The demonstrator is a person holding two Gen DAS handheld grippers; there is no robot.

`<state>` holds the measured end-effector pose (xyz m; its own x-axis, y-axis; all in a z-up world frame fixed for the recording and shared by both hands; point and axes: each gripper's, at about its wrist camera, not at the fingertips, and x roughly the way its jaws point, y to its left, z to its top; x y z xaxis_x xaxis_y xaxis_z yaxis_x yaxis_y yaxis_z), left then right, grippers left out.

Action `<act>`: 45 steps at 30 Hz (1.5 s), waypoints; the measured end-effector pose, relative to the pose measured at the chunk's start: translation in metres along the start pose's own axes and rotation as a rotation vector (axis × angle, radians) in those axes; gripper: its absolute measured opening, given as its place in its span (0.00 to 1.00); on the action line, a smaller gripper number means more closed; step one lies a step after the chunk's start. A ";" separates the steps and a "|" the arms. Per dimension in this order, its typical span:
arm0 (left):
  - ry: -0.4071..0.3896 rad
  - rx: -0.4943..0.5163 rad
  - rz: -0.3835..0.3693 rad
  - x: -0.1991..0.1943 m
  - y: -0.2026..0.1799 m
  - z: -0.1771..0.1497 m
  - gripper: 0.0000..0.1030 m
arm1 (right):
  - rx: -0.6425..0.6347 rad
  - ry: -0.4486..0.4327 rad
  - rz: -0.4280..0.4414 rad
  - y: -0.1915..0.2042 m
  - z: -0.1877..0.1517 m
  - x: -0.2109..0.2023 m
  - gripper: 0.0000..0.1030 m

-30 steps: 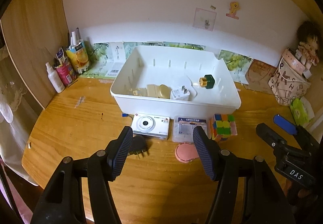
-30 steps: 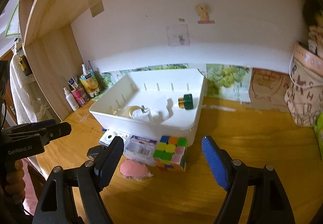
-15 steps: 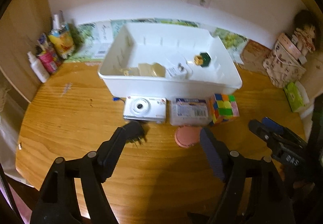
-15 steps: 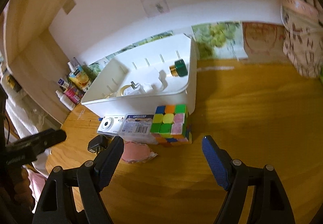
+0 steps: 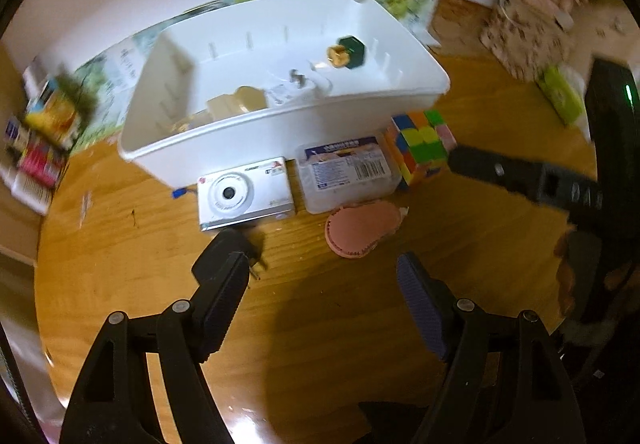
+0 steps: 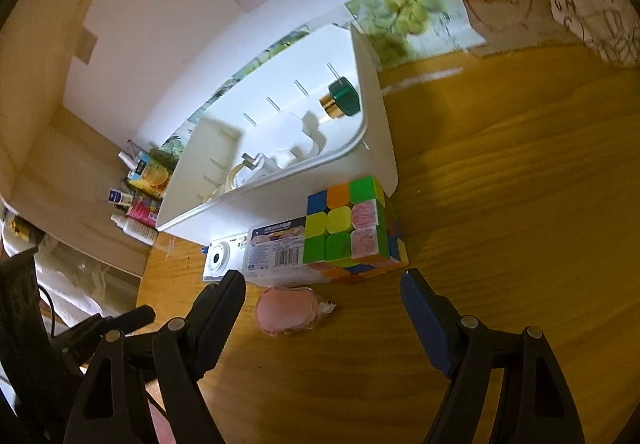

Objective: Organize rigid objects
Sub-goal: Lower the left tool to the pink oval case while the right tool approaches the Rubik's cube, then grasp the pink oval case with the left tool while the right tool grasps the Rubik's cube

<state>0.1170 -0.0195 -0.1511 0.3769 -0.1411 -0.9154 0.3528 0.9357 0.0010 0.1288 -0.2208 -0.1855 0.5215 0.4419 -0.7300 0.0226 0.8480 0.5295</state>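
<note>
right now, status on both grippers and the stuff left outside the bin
Left gripper and right gripper open, empty. Multicoloured puzzle cube, silver compact camera, black plug on table, outside white plastic bin. Nothing blocking.

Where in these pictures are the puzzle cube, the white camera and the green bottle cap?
puzzle cube [image 6: 340, 224], right wrist view, top face.
white camera [image 5: 229, 193], left wrist view, lens.
green bottle cap [image 6: 343, 96], right wrist view, green side.

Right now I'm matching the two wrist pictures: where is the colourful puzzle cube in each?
Left wrist: puzzle cube right of centre, beside the white bin's front corner.
Right wrist: puzzle cube at centre, against the white bin.
Shared landmark: pink round pad.
</note>
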 end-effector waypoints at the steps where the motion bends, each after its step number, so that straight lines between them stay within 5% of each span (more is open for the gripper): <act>1: 0.003 0.022 0.000 0.002 -0.002 0.000 0.77 | 0.005 0.005 -0.001 0.000 0.001 0.002 0.78; 6: 0.028 0.094 -0.042 0.018 -0.009 0.003 0.77 | 0.009 0.031 -0.016 0.000 0.003 0.012 0.78; 25: 0.206 0.013 -0.122 0.078 -0.009 0.011 0.77 | -0.050 0.090 -0.100 0.002 0.016 0.045 0.78; 33: 0.238 -0.011 -0.145 0.092 -0.020 0.018 0.77 | -0.128 0.102 -0.117 0.007 0.020 0.051 0.78; 45: 0.233 -0.056 -0.127 0.104 -0.027 0.033 0.80 | -0.207 0.118 -0.134 0.008 0.023 0.056 0.65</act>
<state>0.1748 -0.0702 -0.2331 0.1231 -0.1867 -0.9747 0.3348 0.9324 -0.1363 0.1773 -0.1963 -0.2123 0.4225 0.3425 -0.8391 -0.0967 0.9376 0.3340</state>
